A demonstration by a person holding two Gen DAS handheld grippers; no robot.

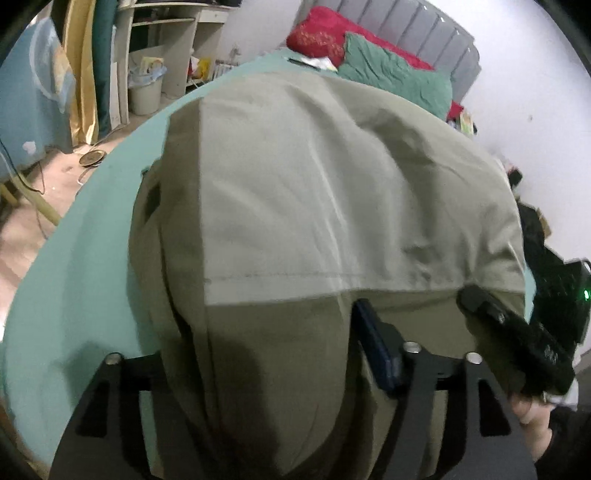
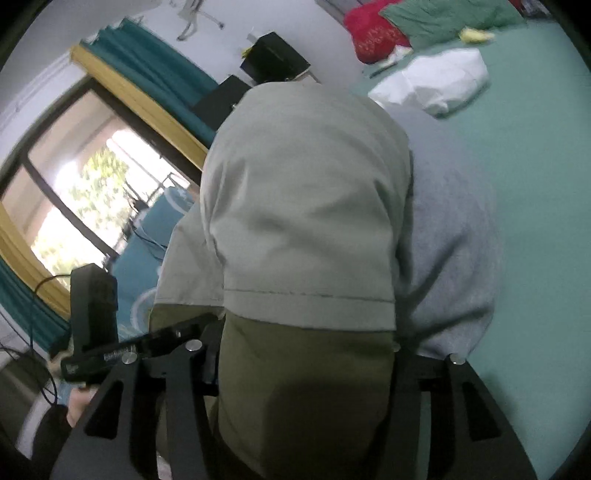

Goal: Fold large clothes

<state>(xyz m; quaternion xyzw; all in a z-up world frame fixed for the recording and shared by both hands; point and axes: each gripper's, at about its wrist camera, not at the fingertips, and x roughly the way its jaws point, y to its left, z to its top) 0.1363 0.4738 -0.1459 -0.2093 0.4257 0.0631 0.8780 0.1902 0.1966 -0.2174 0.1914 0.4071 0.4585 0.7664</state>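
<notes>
An olive-green garment [image 1: 314,184] lies folded on the teal bed sheet [image 1: 92,258], its paler inner side turned over the darker part. My left gripper [image 1: 258,321] hangs over its near end with jaws spread wide. The cloth bulges loosely between them and hides the left finger. The right gripper [image 1: 480,306], held by a hand [image 1: 532,421], rests at the fold's right corner. In the right wrist view the garment [image 2: 306,206] fills the gap of my right gripper [image 2: 306,354] and covers its pads. The left gripper [image 2: 177,332] sits at the cloth's left edge.
A grey garment [image 2: 454,240] lies on the sheet [image 2: 535,221] right of the olive one, with a white bundle [image 2: 436,85] beyond it. Red [image 1: 325,33] and green [image 1: 395,77] pillows sit at the headboard. Left of the bed are bare floor [image 1: 55,184] and a bucket [image 1: 146,92].
</notes>
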